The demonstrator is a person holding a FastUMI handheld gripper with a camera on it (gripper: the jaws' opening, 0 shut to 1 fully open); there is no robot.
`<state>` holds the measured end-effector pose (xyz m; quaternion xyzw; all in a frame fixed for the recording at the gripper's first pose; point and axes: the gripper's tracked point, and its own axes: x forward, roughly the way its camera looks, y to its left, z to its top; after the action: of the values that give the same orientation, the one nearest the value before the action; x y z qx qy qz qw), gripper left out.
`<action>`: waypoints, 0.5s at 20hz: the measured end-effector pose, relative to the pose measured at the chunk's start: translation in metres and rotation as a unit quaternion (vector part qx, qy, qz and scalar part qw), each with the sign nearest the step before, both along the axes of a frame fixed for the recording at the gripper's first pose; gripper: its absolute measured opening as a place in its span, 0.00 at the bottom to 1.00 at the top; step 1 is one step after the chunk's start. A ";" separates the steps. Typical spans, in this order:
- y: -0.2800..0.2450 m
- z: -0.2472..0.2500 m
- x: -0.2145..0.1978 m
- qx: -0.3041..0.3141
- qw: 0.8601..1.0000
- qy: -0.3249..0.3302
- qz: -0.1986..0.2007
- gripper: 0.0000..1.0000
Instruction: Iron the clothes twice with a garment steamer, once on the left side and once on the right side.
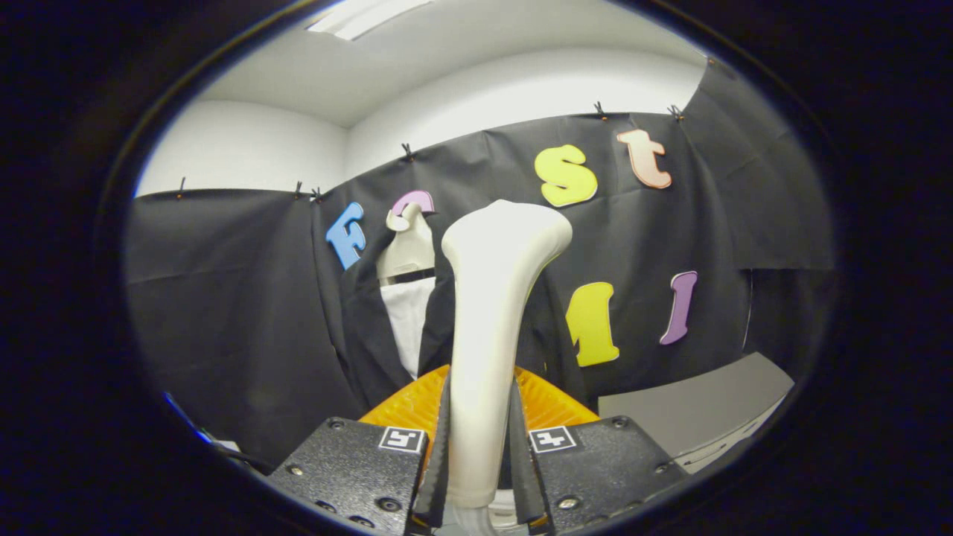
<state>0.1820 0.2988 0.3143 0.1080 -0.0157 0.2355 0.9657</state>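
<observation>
A cream-white garment steamer (491, 313) stands upright between my fingers, its wide head at the top. My gripper (480, 447) is shut on the steamer's handle, both fingers (435, 454) pressing its sides. Beyond the steamer, a little to the left, a mannequin (408, 249) wears a dark jacket (365, 327) over a white shirt (408, 316). The steamer's body hides the jacket's right half. The steamer head is held apart from the clothes, nearer to me.
An orange ribbed piece (555, 402) shows just behind the fingers on both sides of the handle. A grey tabletop (700, 417) lies low to the right. Black cloth walls close off the back and the left.
</observation>
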 end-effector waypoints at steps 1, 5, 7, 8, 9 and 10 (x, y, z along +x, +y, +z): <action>0.008 0.000 0.003 -0.003 1.000 0.001 0.005 0.38; 0.034 -0.005 0.018 -0.017 1.000 0.013 0.015 0.38; 0.045 -0.013 0.025 -0.026 0.999 0.023 0.022 0.38; 0.049 -0.017 0.028 -0.029 0.999 0.027 0.026 0.38; 0.052 -0.021 0.031 -0.032 0.999 0.030 0.028 0.38; 0.053 -0.027 0.031 -0.035 0.998 0.034 0.028 0.38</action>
<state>0.2135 0.3520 0.2875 0.0821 0.0291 0.2594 0.9618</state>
